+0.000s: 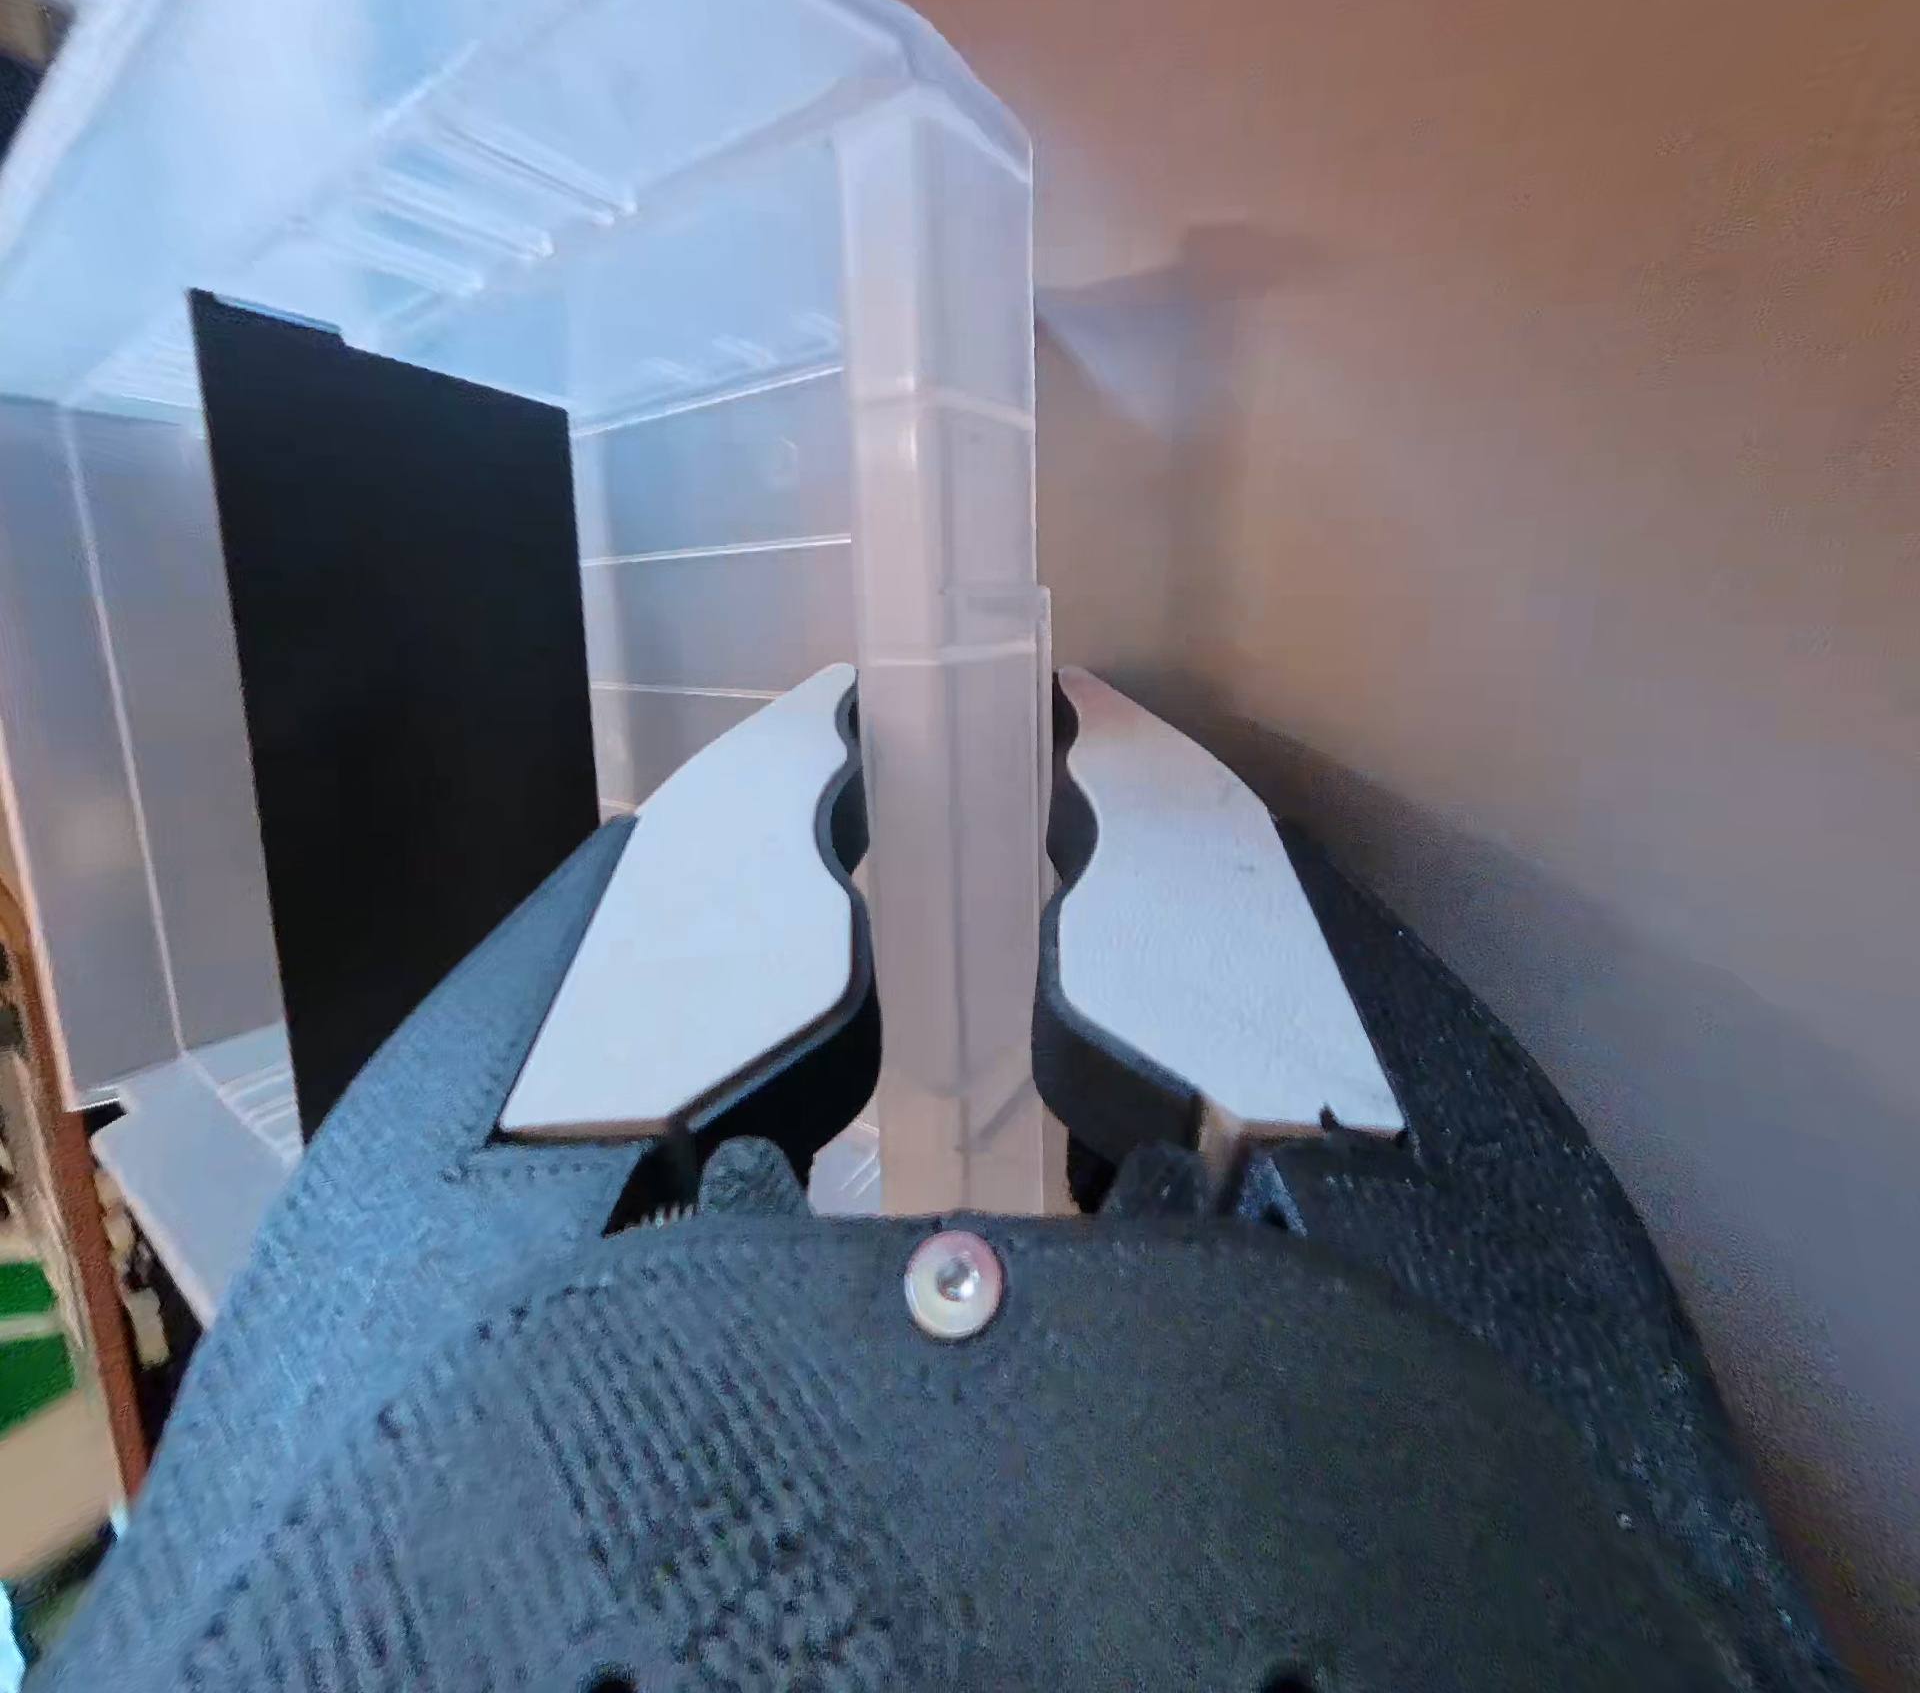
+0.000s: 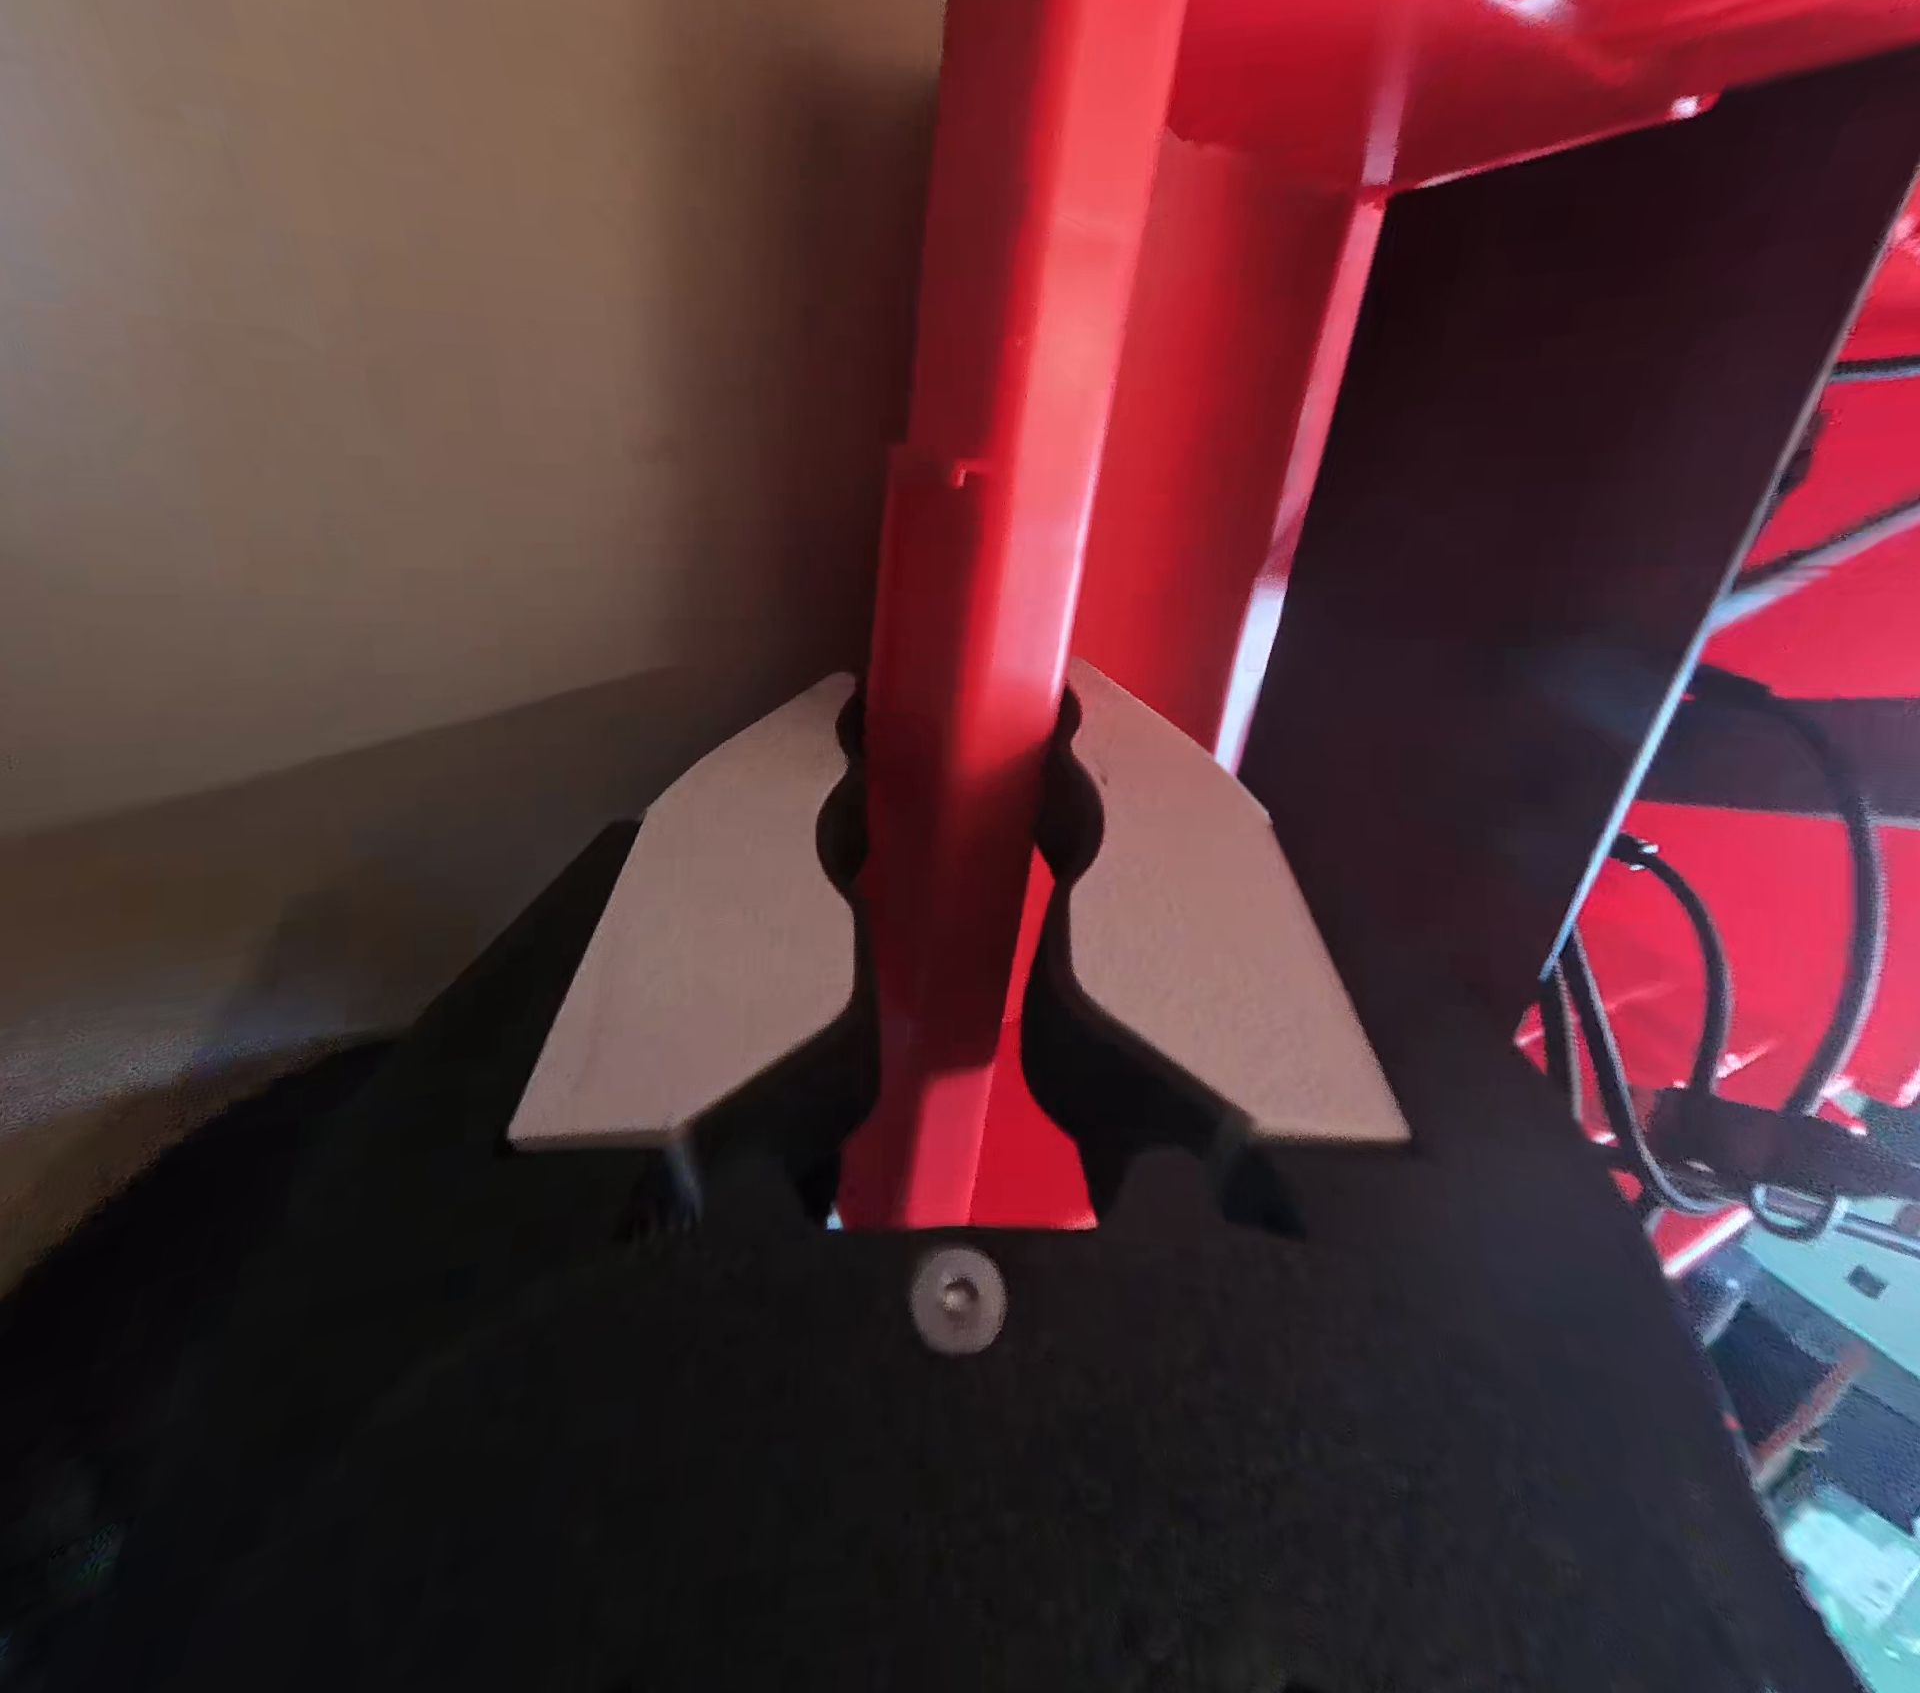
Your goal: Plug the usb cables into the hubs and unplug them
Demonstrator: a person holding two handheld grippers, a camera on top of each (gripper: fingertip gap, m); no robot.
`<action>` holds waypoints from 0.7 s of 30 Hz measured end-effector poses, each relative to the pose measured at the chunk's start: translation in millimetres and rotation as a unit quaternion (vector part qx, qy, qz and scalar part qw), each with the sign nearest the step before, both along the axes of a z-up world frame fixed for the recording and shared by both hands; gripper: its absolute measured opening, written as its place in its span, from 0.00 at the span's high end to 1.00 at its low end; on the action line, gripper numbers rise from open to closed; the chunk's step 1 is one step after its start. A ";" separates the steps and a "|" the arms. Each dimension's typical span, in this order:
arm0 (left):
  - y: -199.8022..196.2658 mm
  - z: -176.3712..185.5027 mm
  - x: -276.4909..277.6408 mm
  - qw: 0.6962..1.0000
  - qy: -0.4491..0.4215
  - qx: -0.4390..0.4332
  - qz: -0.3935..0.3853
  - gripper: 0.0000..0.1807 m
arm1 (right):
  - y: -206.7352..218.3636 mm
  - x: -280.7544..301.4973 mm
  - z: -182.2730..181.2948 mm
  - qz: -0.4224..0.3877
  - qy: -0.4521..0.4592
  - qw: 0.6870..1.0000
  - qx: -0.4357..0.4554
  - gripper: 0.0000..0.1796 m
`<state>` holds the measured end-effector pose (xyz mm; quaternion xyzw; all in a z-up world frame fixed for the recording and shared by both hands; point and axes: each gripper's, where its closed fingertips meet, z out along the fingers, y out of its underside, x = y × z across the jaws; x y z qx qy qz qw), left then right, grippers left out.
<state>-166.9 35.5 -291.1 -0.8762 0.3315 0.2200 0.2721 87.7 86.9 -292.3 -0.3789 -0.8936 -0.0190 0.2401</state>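
Note:
My left gripper (image 1: 954,687) is shut on the rim of a clear plastic bin (image 1: 940,417), which fills the left wrist view. A black flat panel (image 1: 405,687) stands inside that bin. My right gripper (image 2: 961,693) is shut on the rim of a red plastic bin (image 2: 1039,293), which fills the right wrist view. Inside the red bin a black flat panel (image 2: 1538,563) stands, and black cables (image 2: 1704,947) lie behind it at the right. No hub or plug shows clearly.
A plain beige wall or surface (image 1: 1507,293) is close on the right of the left wrist view, and it also shows at the left of the right wrist view (image 2: 416,241). Cluttered shelves (image 1: 42,1331) show dimly at the far left. Some 25 centimetres of space lies between my two pairs of fingers.

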 end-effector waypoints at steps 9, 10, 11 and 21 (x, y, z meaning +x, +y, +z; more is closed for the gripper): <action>-3.1 59.4 66.0 0.976 -0.156 0.149 0.008 0.77 | -81.8 34.1 112.8 -0.023 0.307 0.924 -0.226 0.82; -15.0 68.0 79.3 0.963 -0.217 0.160 0.018 0.76 | -68.6 44.3 125.5 -0.063 0.349 0.902 -0.247 0.82; -27.1 75.9 93.8 0.945 -0.280 0.169 0.029 0.75 | -47.6 55.4 132.7 -0.112 0.388 0.881 -0.248 0.83; -8.7 66.2 193.1 0.838 -0.441 0.274 0.171 0.74 | 41.6 61.6 65.1 -0.363 0.430 0.786 -0.255 0.72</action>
